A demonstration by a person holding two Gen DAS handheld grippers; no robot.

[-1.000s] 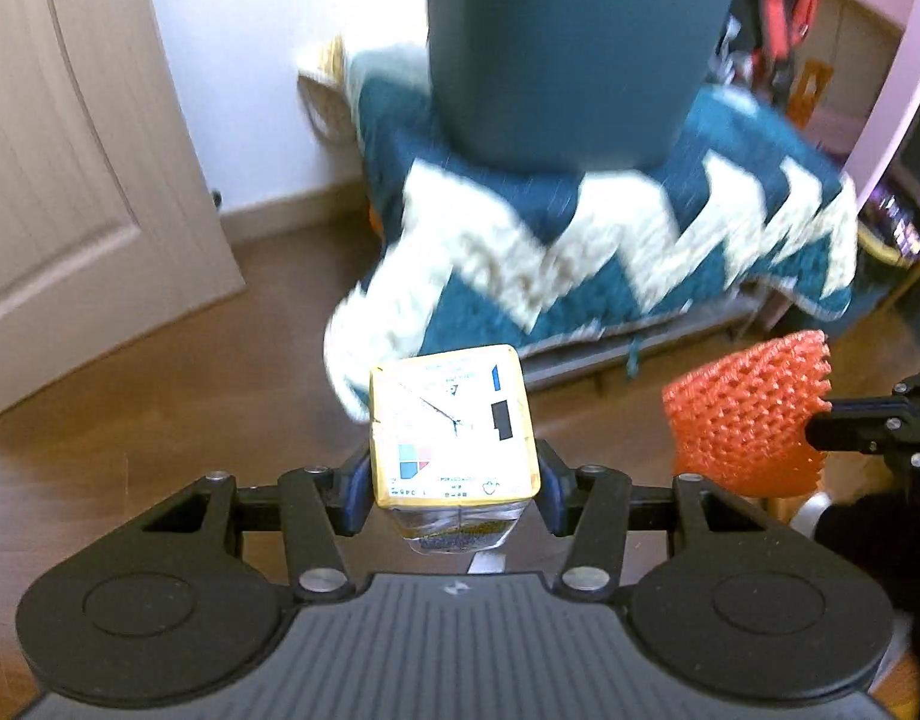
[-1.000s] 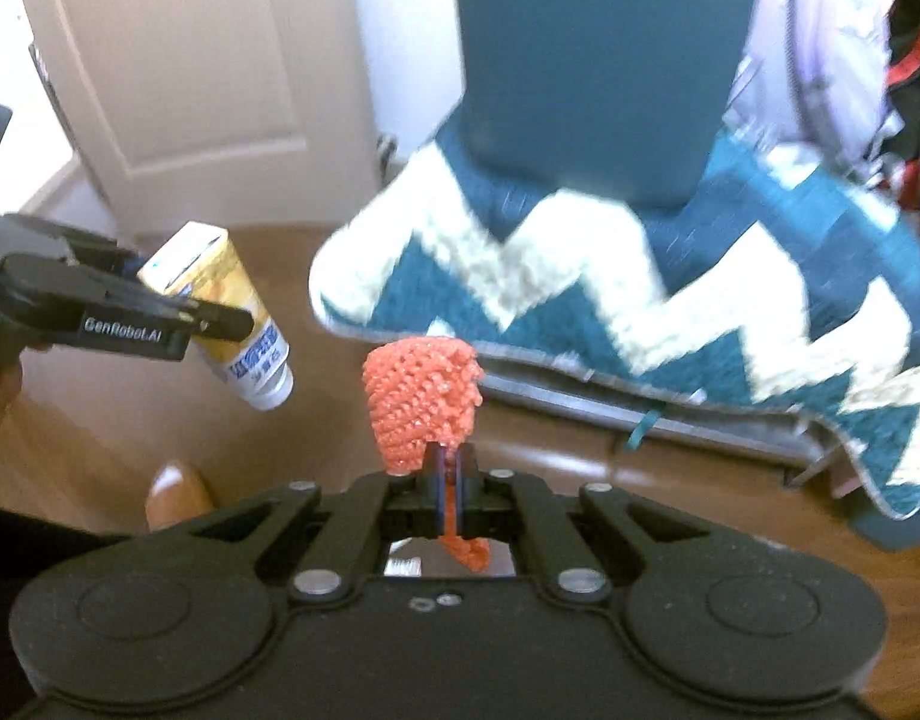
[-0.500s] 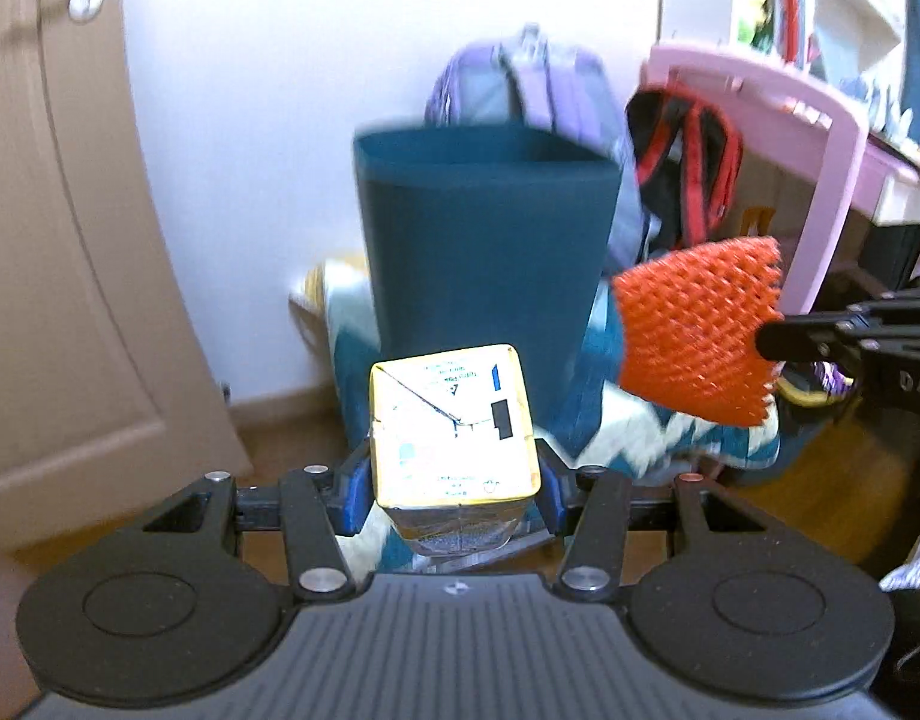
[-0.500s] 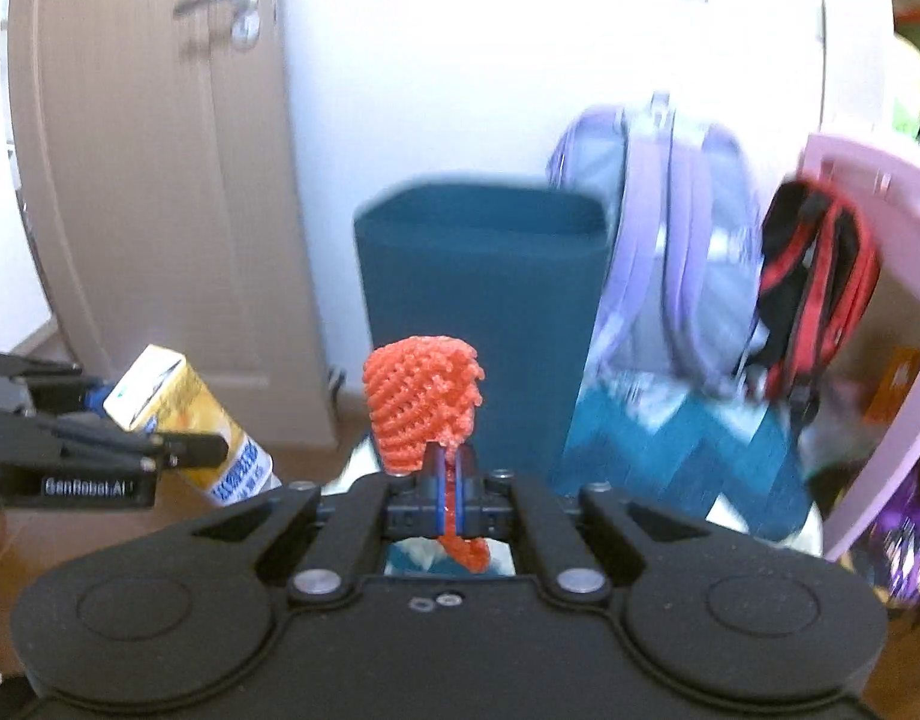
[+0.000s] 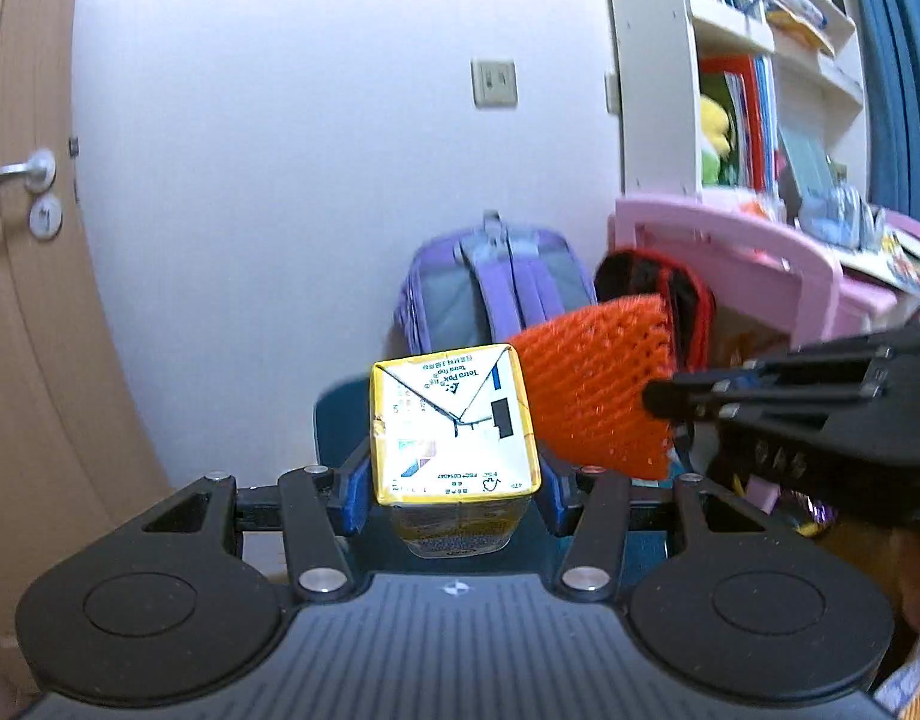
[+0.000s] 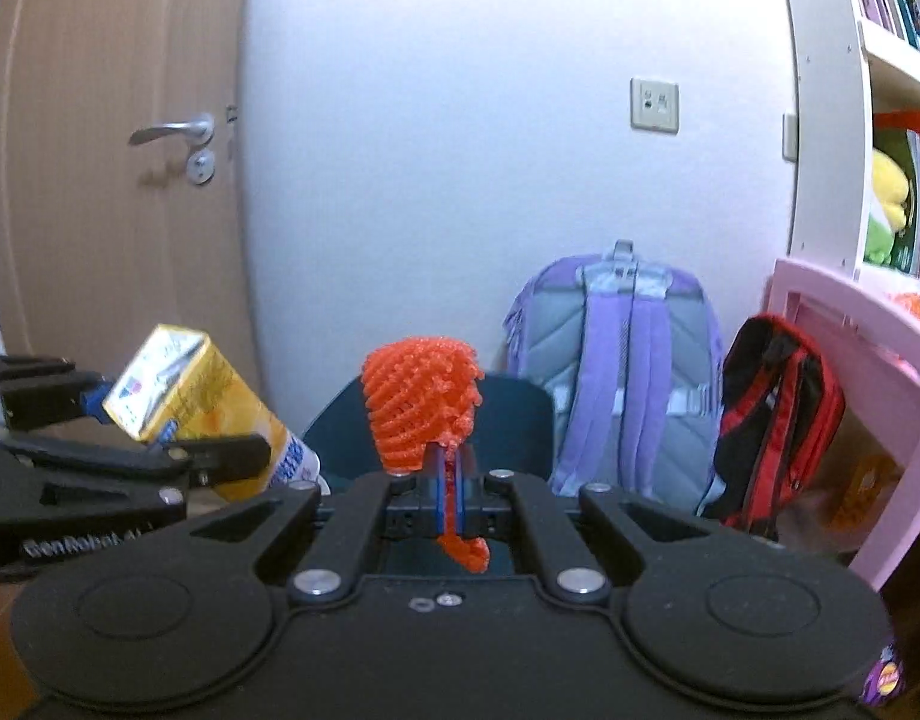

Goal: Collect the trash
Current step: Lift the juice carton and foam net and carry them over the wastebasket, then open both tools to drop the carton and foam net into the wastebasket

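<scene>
Grippers are both raised and both loaded. Left gripper (image 5: 454, 480) has its blue pads pressed against two opposite sides of a yellow drink carton (image 5: 454, 429), whose white folded end faces the camera; in the right wrist view the same carton (image 6: 202, 408) is seen tilted, its far end lower, clamped by that tool at the left edge of frame. Right gripper (image 6: 451, 495) has its jaws drawn fully together on the lower tail of an orange foam net sleeve (image 6: 424, 408), which stands up above the fingertips while a small scrap hangs below them. From the left wrist view the sleeve (image 5: 598, 396) sits just beside the carton, to its right. Directly beyond both loads is a dark teal bin (image 6: 514, 426), open rim toward the cameras, largely hidden behind the tools. Behind the bin, a purple backpack (image 6: 622, 360) leans upright against the white wall, with a red and black bag (image 6: 772, 420) beside it, against a pink desk (image 6: 850, 330). Wooden door (image 6: 100, 180) with a metal lever handle stands at left; white bookshelf (image 5: 730, 60) rises above the desk at right.
</scene>
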